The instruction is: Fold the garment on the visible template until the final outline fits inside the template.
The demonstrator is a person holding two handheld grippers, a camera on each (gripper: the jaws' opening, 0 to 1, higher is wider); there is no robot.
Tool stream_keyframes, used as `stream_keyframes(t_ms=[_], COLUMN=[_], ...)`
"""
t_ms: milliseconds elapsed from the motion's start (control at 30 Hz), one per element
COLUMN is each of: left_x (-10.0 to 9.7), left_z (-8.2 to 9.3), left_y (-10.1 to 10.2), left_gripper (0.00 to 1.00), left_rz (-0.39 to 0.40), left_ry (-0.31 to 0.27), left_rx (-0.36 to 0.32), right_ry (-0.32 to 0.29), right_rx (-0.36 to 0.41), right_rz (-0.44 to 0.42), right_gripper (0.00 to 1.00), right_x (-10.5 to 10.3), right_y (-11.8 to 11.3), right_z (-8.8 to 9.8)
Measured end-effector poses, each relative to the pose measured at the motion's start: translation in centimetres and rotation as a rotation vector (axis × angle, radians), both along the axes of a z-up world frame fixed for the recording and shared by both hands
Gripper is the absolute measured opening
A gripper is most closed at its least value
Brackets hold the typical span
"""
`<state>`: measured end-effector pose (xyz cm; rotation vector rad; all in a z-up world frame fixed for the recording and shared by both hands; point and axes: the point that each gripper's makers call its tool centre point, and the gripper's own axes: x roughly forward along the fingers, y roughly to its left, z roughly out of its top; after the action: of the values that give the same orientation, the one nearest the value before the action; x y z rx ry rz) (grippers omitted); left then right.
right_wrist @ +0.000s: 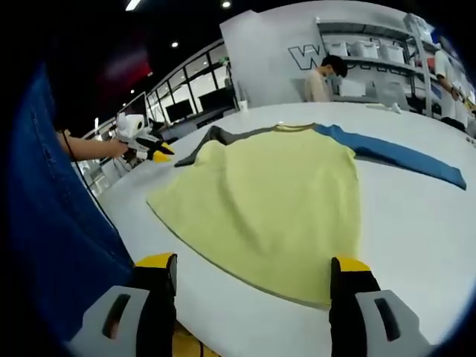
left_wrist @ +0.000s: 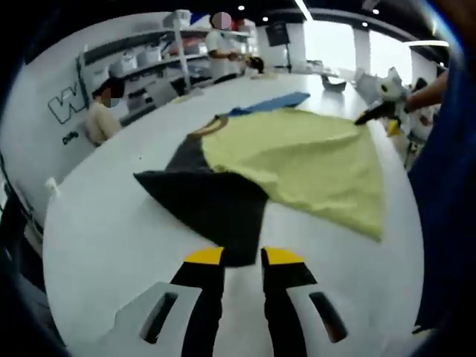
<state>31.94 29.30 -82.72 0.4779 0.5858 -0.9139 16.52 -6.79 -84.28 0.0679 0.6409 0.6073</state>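
A yellow-green shirt (left_wrist: 312, 160) (right_wrist: 275, 201) lies flat on the white table (left_wrist: 111, 238), with a black sleeve (left_wrist: 212, 197) (right_wrist: 223, 135) on one side and a blue sleeve (left_wrist: 271, 103) (right_wrist: 401, 152) on the other. My left gripper (left_wrist: 243, 256) sits low at the black sleeve's cuff, whose edge lies between the narrowly parted jaw tips; it also appears as the left gripper (right_wrist: 152, 149) in the right gripper view. My right gripper (right_wrist: 253, 271) stands wide open just before the shirt's hem, and shows as the right gripper (left_wrist: 383, 108) in the left gripper view.
A person in blue clothing (left_wrist: 446, 186) (right_wrist: 52, 223) stands against the table edge beside the shirt. Shelves with white bins (left_wrist: 149, 63) (right_wrist: 372, 52) line the back wall, and people (left_wrist: 100, 111) (right_wrist: 323, 78) are there. More items (left_wrist: 335, 83) lie at the table's far end.
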Motion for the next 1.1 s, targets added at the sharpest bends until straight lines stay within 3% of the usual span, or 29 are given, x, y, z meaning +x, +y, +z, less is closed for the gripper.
stream_keyframes(t_ms=[167, 233, 467, 633, 833, 1100], left_x=[0.0, 0.1, -0.3, -0.7, -1.2, -0.6], left_z=[-0.8, -1.9, -1.8, -2.1, -1.9, -1.9], left_y=[0.0, 0.2, -0.7, -1.1, -1.3, 0.1], left_gripper=[0.17, 0.16, 0.12, 0.00, 0.00, 0.00], left_rz=[-0.004, -0.032, -0.050, -0.111, -0.088, -0.074], left_ry=[-0.026, -0.076, -0.103, -0.137, -0.101, -0.090], left_rx=[0.048, 0.128, 0.139, 0.182, 0.169, 0.210], right_ry=[0.000, 0.002, 0.008, 0.009, 0.008, 0.008], right_rx=[0.004, 0.005, 0.015, 0.021, 0.020, 0.028], right_rz=[-0.004, -0.006, -0.013, -0.019, -0.019, -0.028], right_gripper=[0.87, 0.86, 0.86, 0.86, 0.85, 0.85], right_x=[0.0, 0.0, 0.1, 0.2, 0.2, 0.2], right_y=[0.0, 0.1, 0.0, -0.1, 0.0, 0.1], right_z=[0.0, 0.1, 0.2, 0.2, 0.3, 0.4])
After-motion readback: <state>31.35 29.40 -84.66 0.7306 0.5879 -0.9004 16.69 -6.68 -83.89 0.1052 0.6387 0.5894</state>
